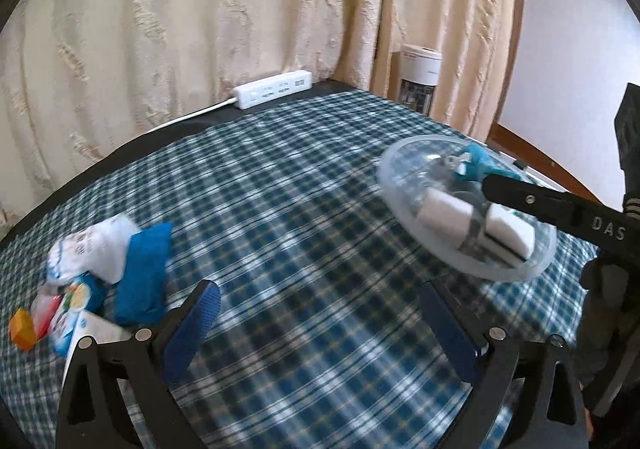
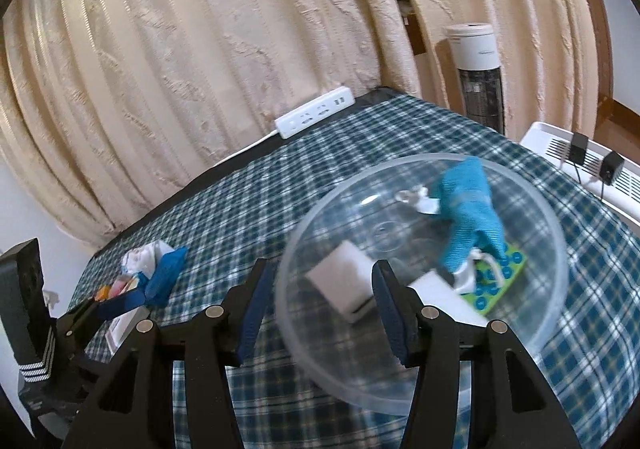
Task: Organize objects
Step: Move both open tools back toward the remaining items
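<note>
Clear bowl [image 2: 420, 277] sits on the checked cloth [image 2: 248, 209], with a blue rag [image 2: 468, 217] inside. Right gripper [image 2: 320, 309] straddles its rim, not squeezing. Left gripper [image 1: 320, 333] gapes wide, empty.

Cream curtains [image 2: 200, 69] behind plaid-covered table [image 1: 300, 209]; tower fan [image 2: 478, 77] beside.

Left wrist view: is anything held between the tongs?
No: the left tongs stand wide open, with only the checked cloth between them.
</note>
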